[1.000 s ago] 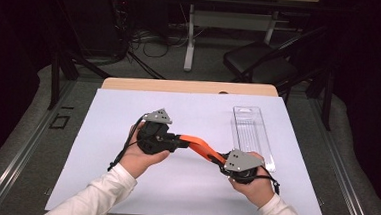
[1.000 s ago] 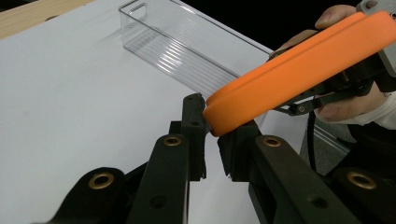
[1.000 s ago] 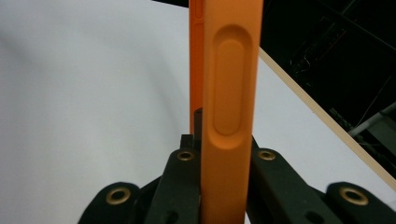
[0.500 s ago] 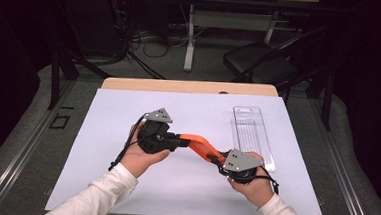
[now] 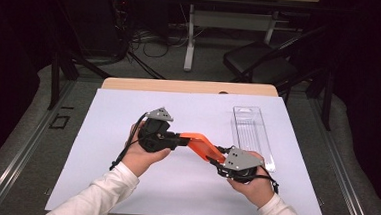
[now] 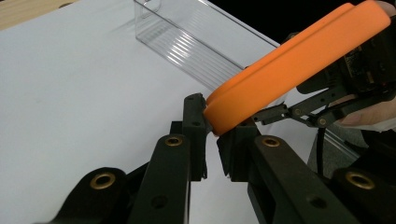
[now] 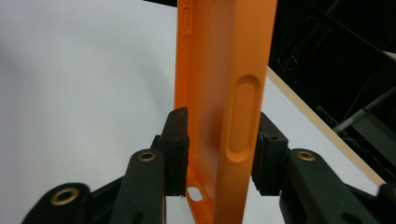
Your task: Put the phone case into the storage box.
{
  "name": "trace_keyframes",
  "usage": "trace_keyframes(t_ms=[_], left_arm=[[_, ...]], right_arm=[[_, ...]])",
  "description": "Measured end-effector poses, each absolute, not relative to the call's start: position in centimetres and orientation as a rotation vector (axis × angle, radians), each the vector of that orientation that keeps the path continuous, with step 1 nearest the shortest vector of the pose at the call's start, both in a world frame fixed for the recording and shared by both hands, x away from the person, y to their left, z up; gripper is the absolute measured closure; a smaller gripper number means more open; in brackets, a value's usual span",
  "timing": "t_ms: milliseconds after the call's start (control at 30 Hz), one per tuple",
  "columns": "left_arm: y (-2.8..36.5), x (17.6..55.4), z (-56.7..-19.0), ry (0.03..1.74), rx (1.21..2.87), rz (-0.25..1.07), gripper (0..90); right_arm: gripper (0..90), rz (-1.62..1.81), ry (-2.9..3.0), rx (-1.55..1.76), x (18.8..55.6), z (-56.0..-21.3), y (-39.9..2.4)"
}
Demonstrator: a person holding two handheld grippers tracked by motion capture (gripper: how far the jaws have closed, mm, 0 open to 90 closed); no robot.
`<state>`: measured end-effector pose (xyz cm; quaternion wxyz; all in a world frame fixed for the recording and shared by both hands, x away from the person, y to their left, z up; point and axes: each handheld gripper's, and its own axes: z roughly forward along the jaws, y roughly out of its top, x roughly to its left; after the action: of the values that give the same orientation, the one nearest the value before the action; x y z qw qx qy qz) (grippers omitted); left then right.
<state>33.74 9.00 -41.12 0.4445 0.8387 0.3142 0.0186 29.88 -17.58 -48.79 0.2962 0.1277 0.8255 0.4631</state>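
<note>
White sheeting is covering the table (image 5: pixel 99 182), and dark floor, cables and a folding chair (image 5: pixel 261 67) are lying beyond its far edge. An orange phone case (image 5: pixel 199 144) is being held clear of the table between the two tongs, near the middle. The left tongs (image 6: pixel 211 133) are being kept pinched on one end of the case, with the pads pressing its rim. The right tongs (image 7: pixel 219 154) are placed around the other end, and their jaws have just been opening: a slight gap is showing beside the left pad, so the grip is judged to be loosening rather than firm. A clear plastic tray (image 5: pixel 253 134) is lying empty on the sheeting, just beyond the right hand (image 5: pixel 254 186). Judging from this, the case is lifted and is being passed over to the left tongs alone; the placing of the case, probably into the tray, is not yet done.
</note>
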Motion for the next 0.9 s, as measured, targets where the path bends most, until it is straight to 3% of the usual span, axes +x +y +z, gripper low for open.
trace_keyframes(t_ms=[900], left_arm=[[8.5,33.8,-41.1,0.914,2.141,0.117,81.5]], right_arm=[[47.3,1.192,2.128,0.353,29.2,-47.7,-17.0]])
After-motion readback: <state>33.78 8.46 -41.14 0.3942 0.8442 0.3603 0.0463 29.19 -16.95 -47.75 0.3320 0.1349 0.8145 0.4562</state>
